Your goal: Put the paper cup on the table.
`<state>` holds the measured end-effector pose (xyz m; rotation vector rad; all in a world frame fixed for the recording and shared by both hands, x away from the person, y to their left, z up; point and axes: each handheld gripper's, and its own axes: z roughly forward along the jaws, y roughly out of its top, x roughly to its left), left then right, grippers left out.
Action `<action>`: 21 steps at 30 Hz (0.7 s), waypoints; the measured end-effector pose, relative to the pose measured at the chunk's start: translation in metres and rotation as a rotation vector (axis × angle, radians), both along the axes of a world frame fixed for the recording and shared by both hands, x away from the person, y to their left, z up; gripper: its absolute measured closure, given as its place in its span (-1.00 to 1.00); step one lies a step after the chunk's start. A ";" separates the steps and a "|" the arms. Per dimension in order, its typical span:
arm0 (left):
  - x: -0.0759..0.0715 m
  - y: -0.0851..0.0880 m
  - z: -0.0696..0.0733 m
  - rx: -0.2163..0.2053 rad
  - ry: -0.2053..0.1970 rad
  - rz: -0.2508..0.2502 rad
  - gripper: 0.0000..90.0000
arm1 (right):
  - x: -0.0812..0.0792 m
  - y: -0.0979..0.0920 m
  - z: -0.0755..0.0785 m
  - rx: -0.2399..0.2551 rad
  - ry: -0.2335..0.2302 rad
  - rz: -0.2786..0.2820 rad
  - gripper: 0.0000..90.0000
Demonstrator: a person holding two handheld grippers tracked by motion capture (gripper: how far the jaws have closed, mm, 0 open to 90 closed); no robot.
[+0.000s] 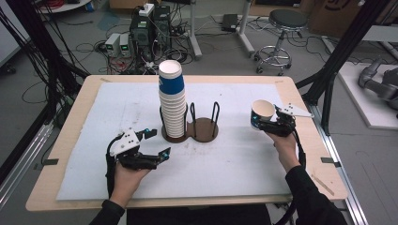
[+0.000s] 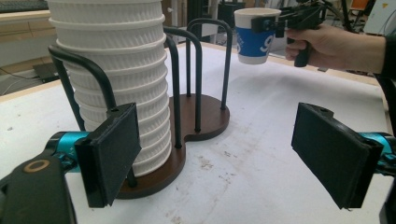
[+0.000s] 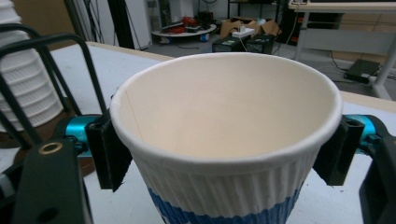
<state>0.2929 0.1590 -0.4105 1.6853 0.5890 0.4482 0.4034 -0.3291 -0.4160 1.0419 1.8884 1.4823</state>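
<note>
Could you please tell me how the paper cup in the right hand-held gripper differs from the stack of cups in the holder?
The single paper cup is held off the table, clamped in the right hand-held gripper; the stack of cups stands in the wire holder. The single cup is alone; the stack is many nested cups. Both are ribbed white with blue.

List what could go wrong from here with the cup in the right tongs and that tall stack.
1. The right tongs pinch the single paper cup just under its rim; too hard a squeeze might crush the thin wall, too light and it may slip out.
2. The cup stack rises far above the holder posts, so a nudge could topple it.
3. The left tongs sit open right beside the stack's base and could bump it.
</note>
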 end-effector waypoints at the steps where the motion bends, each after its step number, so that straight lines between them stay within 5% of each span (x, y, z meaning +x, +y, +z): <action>1: 0.000 0.000 0.000 0.000 -0.001 -0.001 -0.66 | 0.002 0.000 -0.002 0.000 0.005 -0.004 -0.53; 5: 0.000 -0.001 0.000 0.000 -0.003 -0.005 -0.66 | 0.008 0.002 -0.011 -0.011 0.045 -0.013 -0.53; 21: -0.002 0.000 0.000 0.002 -0.006 -0.007 -0.66 | 0.018 0.005 -0.023 -0.027 0.069 -0.021 -0.54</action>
